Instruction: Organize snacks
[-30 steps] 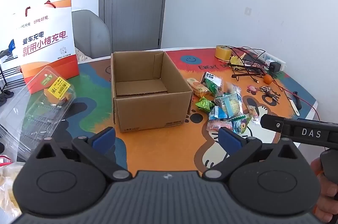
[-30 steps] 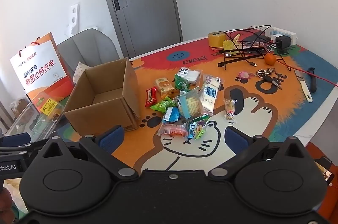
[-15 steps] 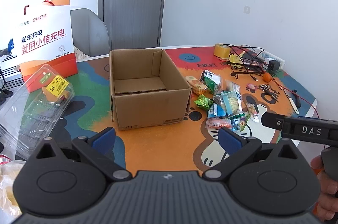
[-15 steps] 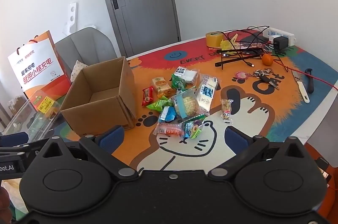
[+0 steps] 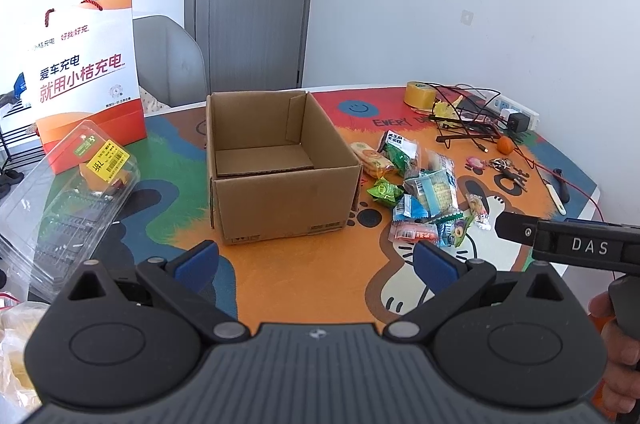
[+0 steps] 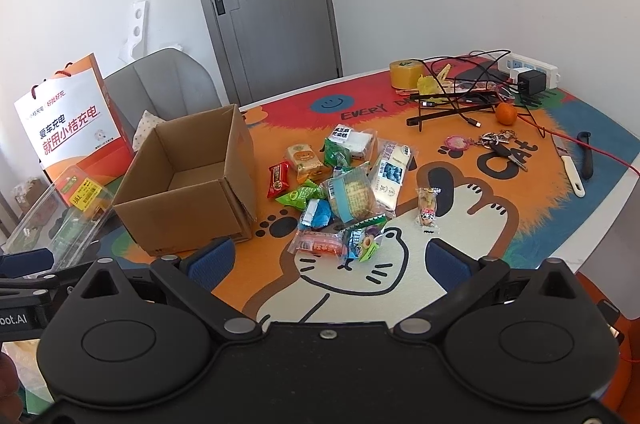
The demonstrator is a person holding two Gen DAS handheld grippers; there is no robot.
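Observation:
An open, empty cardboard box [image 5: 276,159] [image 6: 192,183] stands on the colourful cat-print table mat. Several wrapped snacks [image 5: 424,191] [image 6: 344,191] lie in a loose pile to its right. A small red packet [image 6: 279,179] lies nearest the box, and a thin peanut bar [image 6: 427,209] lies apart to the pile's right. My left gripper [image 5: 316,258] is open and empty, held near the front edge facing the box. My right gripper [image 6: 328,260] is open and empty, held short of the snack pile. Its body shows in the left wrist view [image 5: 568,244].
An orange and white paper bag [image 5: 88,71] and a clear plastic clamshell [image 5: 68,199] stand left of the box. A tape roll [image 6: 406,73], cables, a power strip [image 6: 528,67], an orange [image 6: 506,112], keys [image 6: 500,143] and a knife [image 6: 570,167] lie at the far right. A grey chair [image 6: 168,87] stands behind the table.
Both grippers have risen and drawn back slightly, so the box and the snacks sit a little lower and smaller in view. Nothing on the table has moved.

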